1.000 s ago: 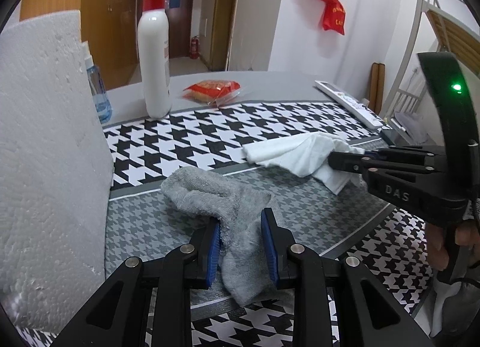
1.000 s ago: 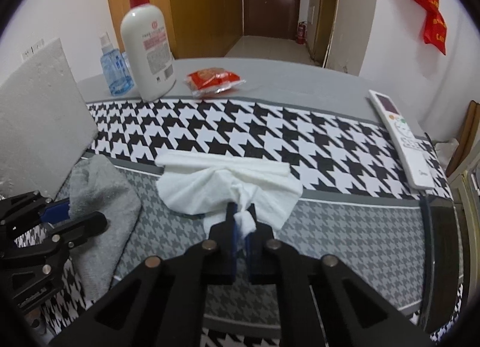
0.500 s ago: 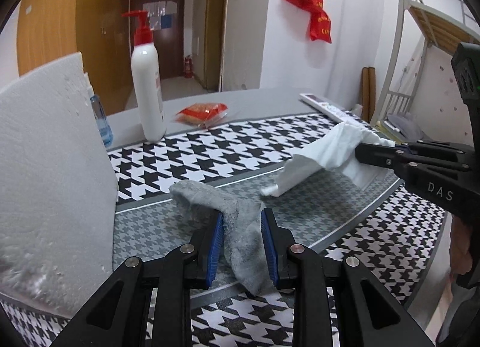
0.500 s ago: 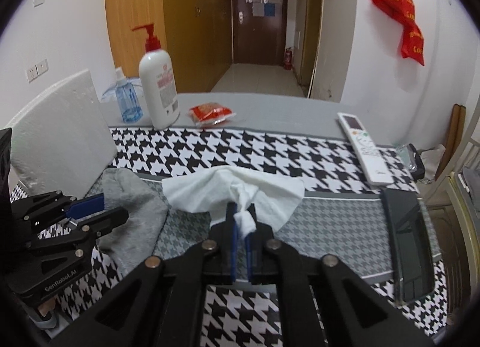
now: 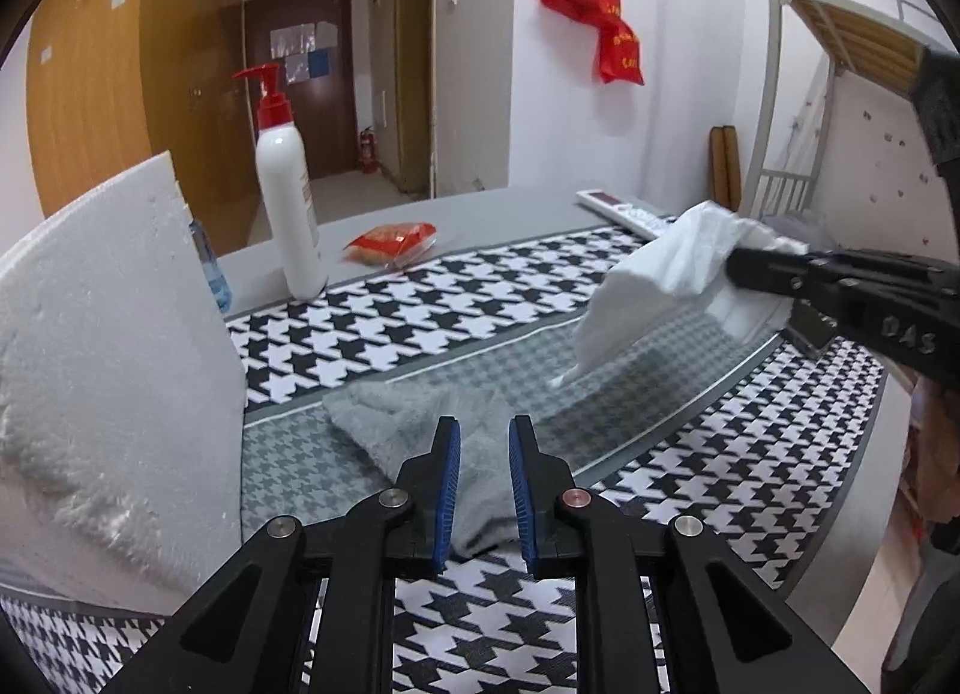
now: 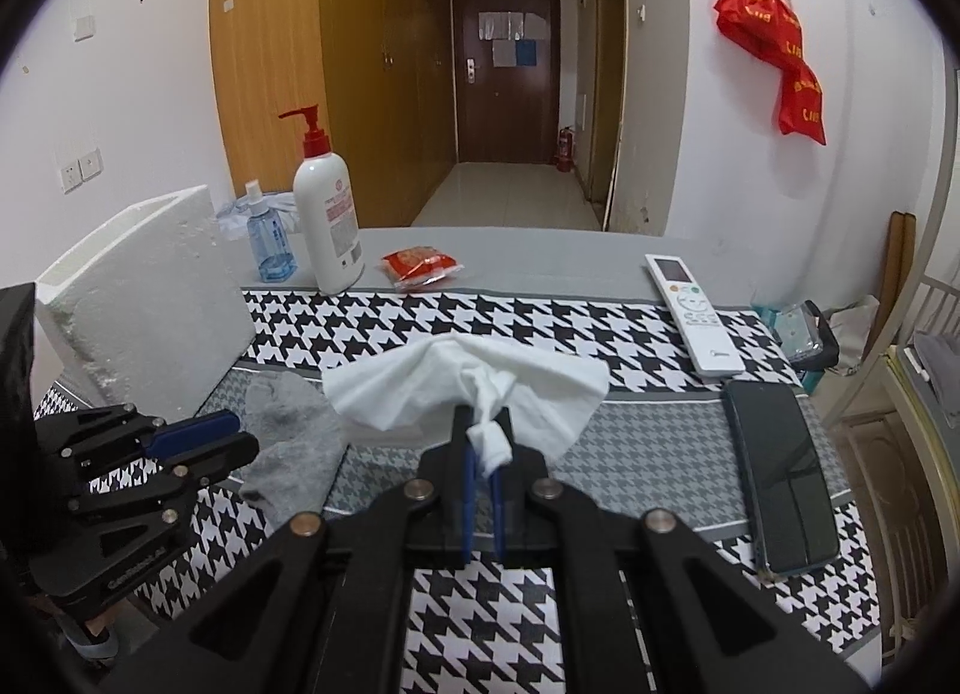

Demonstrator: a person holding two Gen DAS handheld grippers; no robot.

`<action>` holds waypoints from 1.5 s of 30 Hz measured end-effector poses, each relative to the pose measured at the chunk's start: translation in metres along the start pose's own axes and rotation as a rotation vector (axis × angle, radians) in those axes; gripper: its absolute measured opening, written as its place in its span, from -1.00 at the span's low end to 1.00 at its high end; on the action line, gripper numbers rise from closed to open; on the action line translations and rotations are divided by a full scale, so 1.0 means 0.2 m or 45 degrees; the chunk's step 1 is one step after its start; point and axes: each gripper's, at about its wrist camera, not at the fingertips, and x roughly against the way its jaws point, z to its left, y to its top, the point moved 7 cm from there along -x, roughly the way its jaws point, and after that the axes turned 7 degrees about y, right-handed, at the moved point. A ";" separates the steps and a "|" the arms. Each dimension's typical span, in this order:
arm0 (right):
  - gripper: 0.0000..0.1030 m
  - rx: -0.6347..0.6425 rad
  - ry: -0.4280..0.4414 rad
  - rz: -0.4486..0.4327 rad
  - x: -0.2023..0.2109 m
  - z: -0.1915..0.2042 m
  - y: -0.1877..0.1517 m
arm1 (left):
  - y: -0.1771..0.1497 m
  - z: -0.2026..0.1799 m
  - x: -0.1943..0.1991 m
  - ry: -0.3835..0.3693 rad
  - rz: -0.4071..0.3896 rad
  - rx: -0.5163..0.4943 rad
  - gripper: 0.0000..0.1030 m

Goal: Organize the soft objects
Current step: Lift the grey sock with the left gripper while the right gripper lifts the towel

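My right gripper (image 6: 482, 434) is shut on a white cloth (image 6: 468, 382) and holds it up off the table; the cloth hangs from it in the left wrist view (image 5: 654, 286) too. A grey sock (image 5: 414, 424) lies flat on the houndstooth table runner (image 5: 420, 322). My left gripper (image 5: 483, 442) is open, its blue pads on either side of the sock's near end, above it. The sock (image 6: 288, 442) and the left gripper (image 6: 198, 442) show at the left of the right wrist view.
A white foam box (image 5: 102, 364) stands at the left. A pump bottle (image 6: 327, 226), small blue bottle (image 6: 267, 244) and red packet (image 6: 417, 268) sit at the back. A remote (image 6: 690, 313) and a phone (image 6: 780, 466) lie at the right.
My right gripper has lifted the white cloth off the table. My left gripper has risen and drawn back from the grey sock, which stays on the table.
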 end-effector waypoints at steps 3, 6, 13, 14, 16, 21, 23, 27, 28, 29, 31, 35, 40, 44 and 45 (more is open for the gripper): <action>-0.87 -0.014 -0.003 -0.006 0.02 -0.01 -0.01 | -0.02 0.00 -0.03 -0.020 0.035 -0.002 -0.40; -0.87 -0.034 -0.010 -0.005 0.03 -0.02 -0.02 | -0.04 -0.01 -0.08 -0.002 0.073 -0.015 0.08; -0.87 -0.051 -0.014 -0.006 0.05 -0.03 -0.06 | -0.06 -0.01 -0.16 0.020 0.141 -0.023 0.08; -0.87 -0.053 -0.015 -0.005 0.05 -0.03 -0.06 | -0.07 -0.01 -0.17 0.030 0.150 -0.028 0.08; -0.87 -0.062 -0.018 -0.007 0.06 -0.04 -0.07 | -0.08 -0.01 -0.20 0.033 0.178 -0.033 0.08; -0.87 -0.074 -0.015 -0.017 0.08 -0.05 -0.08 | -0.09 -0.02 -0.24 0.017 0.219 -0.040 -0.14; -0.87 -0.077 -0.015 -0.020 0.08 -0.05 -0.08 | -0.09 -0.03 -0.24 0.009 0.224 -0.047 -0.19; -0.87 -0.083 -0.009 -0.027 0.10 -0.05 -0.09 | -0.09 -0.04 -0.24 -0.013 0.235 -0.044 -0.48; -0.87 -0.084 -0.007 -0.028 0.10 -0.05 -0.09 | -0.09 -0.05 -0.24 -0.016 0.235 -0.049 -0.55; -0.87 -0.085 -0.006 -0.029 0.10 -0.05 -0.09 | -0.09 -0.05 -0.24 -0.024 0.235 -0.050 -0.65; -0.87 -0.087 -0.002 -0.032 0.11 -0.05 -0.09 | -0.09 -0.06 -0.23 -0.034 0.221 -0.048 -0.68; -0.87 -0.081 0.003 -0.040 0.12 -0.04 -0.09 | -0.08 -0.05 -0.18 -0.032 0.175 -0.045 -0.72; -0.87 -0.080 0.005 -0.052 0.14 -0.02 -0.09 | -0.04 -0.02 -0.06 -0.016 0.091 -0.050 -0.72; -0.87 -0.069 0.012 -0.068 0.17 0.00 -0.08 | 0.01 0.01 0.05 -0.011 0.025 -0.034 -0.72; -0.87 -0.068 0.015 -0.071 0.17 0.01 -0.08 | 0.02 0.02 0.08 -0.009 0.011 -0.032 -0.72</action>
